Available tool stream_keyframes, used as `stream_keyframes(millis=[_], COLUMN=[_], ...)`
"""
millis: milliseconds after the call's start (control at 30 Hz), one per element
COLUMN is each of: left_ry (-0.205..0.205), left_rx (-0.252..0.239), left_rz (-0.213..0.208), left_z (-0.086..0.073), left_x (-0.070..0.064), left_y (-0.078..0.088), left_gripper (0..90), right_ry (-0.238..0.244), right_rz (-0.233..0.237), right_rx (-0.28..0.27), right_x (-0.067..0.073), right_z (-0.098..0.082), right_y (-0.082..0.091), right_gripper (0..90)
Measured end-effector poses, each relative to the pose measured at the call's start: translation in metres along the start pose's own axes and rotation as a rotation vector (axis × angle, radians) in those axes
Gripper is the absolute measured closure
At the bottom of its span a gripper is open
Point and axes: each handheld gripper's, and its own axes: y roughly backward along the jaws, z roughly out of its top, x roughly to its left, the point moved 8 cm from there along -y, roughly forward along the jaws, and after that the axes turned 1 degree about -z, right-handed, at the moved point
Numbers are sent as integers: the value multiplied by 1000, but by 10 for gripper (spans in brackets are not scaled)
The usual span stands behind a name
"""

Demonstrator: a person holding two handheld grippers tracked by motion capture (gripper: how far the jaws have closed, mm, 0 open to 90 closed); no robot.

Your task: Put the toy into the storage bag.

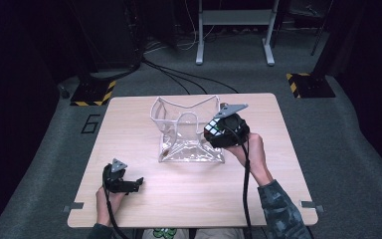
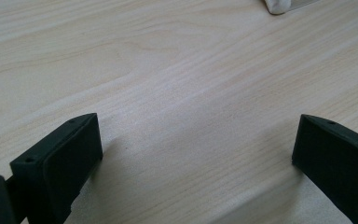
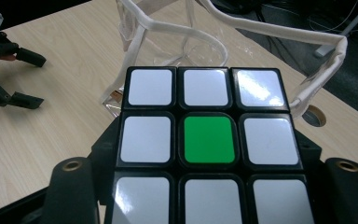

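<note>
Carrying the black puzzle cube with white stickers (image 3: 207, 149), pinched in our right gripper (image 1: 225, 130).
Next we lower it into the clear plastic bag (image 1: 185, 130); our left gripper (image 1: 135, 183) rests spread.

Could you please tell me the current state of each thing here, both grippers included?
Puzzle cube: held between the jaws of the right gripper, lifted beside the bag.
Right gripper: shut on the puzzle cube.
Left gripper: open, nothing between its jaws, low over the table.
Clear bag: standing on the table, mouth open.
</note>
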Motion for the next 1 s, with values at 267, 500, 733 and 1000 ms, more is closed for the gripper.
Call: stream_keyframes(millis=[267,500,733,1000], left_ry=[0,0,0,0], left_rx=[0,0,1,1], left_rz=[0,3,3,4], left_z=[0,0,0,0], left_x=[0,0,0,1], left_y=[0,0,0,0], left_gripper=[15,15,17,17], right_ry=[12,11,16,22], right_rz=[-9,-14,-14,-16], right_rx=[-4,-4,-4,0], right_x=[-5,-10,-10,-11], right_z=[11,18,26,36], right_y=[0,-1,-2,-5], right_gripper=[333,333,333,333])
